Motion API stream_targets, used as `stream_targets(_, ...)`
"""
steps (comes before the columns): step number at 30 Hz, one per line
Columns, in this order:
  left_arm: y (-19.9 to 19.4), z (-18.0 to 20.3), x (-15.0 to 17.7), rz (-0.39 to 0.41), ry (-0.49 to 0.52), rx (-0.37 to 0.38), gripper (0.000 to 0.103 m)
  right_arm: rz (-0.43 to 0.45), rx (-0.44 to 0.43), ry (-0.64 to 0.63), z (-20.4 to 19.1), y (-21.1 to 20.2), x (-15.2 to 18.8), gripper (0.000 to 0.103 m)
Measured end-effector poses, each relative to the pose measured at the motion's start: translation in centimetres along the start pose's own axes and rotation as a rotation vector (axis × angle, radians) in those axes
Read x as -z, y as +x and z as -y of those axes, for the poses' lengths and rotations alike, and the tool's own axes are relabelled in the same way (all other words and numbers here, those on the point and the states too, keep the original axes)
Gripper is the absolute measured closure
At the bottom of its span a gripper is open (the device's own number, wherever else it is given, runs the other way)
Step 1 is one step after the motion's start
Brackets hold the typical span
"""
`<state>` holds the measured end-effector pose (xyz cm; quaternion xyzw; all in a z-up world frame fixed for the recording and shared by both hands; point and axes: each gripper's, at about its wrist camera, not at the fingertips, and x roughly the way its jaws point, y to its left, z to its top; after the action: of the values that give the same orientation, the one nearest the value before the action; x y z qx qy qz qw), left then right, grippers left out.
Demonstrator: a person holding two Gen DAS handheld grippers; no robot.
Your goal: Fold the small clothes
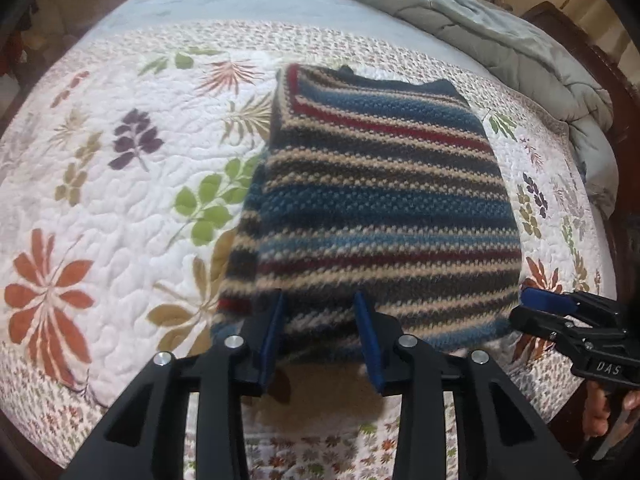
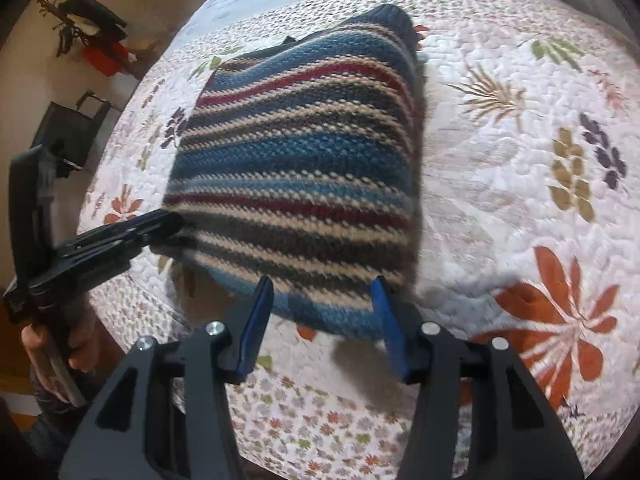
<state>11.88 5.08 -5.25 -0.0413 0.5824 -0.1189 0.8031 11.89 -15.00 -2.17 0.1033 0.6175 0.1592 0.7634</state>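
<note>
While left shows duvet [image 1: 480,12]; right, chair [image 2: 68,136].

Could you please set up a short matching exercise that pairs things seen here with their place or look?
Things:
1. striped knit garment
2. grey comforter
3. floral quilt
4. left tool

Descriptions:
A. bunched up at the far end of the bed
B. white, printed with coloured leaves
C. lying on the quilt, in blue, red and tan bands
D. blue pads apart over the near hem of the knit

Pairs: 1-C, 2-A, 3-B, 4-D
</note>
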Motion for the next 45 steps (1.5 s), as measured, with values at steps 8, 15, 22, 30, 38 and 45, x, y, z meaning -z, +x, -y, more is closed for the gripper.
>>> stream_targets(8, -2.4, -1.0, 3.7, 0.038, -0.015, -0.133, 0.046, 0.007, 0.054, 0.043, 0.4, -0.2, 4.0, 0.039)
stream_targets(15, -2.9, -0.4, 5.8, 0.037, -0.035, -0.157, 0.034, 0.039, 0.121, 0.047, -1.6, -0.7, 6.1, 0.024)
stream_targets(22, -4.3, -0.1, 5.8, 0.066, -0.051, -0.182, 0.029, 0.094, 0.167, 0.045, -3.1, -1.9, 6.7, 0.017)
stream_targets(30, -5.6, 0.5, 6.3, 0.063, -0.037, -0.19, 0.026, 0.118, 0.181, 0.056, -4.4, -2.8, 7.2, 0.016)
stream_targets(38, -7.5, 0.9, 6.4, 0.103, -0.013, -0.208, 0.025, 0.137, 0.195, 0.049, -5.4, -3.8, 7.0, 0.014)
stream_targets(45, -8.9, 1.7, 6.2, 0.147, 0.026, -0.229, 0.02, 0.167, 0.215, 0.043, -6.1, -4.6, 6.5, 0.013)
